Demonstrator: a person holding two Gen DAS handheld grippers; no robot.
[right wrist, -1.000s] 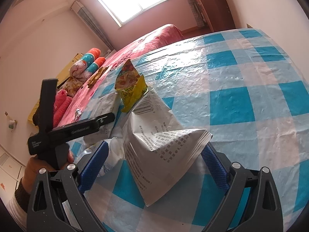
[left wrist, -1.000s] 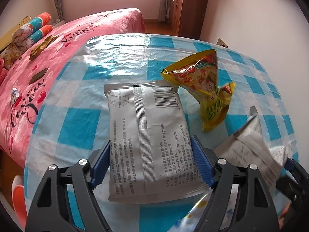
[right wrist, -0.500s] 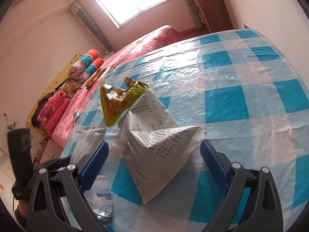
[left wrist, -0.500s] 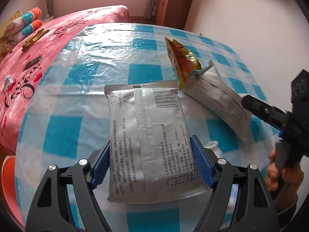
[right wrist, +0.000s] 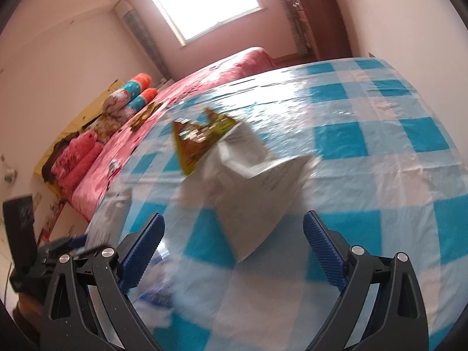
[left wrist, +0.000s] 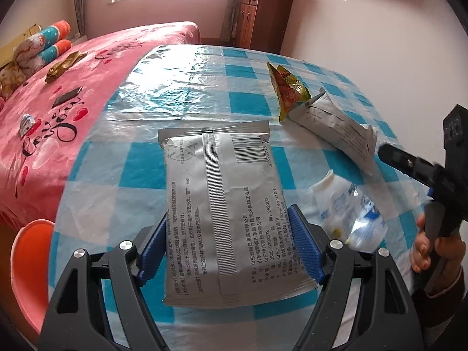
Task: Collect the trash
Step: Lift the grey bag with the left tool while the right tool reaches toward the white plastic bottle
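— Clearly, what was held by the left gripper [left wrist: 231, 251]?

— A grey printed packet [left wrist: 222, 213] was clamped between its blue pads [left wrist: 304, 248], above the near edge of the table [left wrist: 181, 93] with the blue checked cloth. The right gripper [right wrist: 234, 251] was seen wide open with nothing between its pads; a second grey packet [right wrist: 257, 190] and a yellow snack bag [right wrist: 199, 140] lay just ahead of it, touching each other, toward the right edge of the table in the left wrist view.

— How should the step be done well?

— It is judged that the open gripper should be brought low over the second packet and closed on a flat part, because the thin foil could slip. A crumpled white and blue wrapper [left wrist: 348, 204] near the front edge should be collected too.

— Could any writing be read?

— A barcode and lines of Chinese text were seen on the held packet, with the numbers "252000" and "0635-8333332". The brand could not be told. On the pink bed cover [left wrist: 58, 111], something like "Love You" was written.
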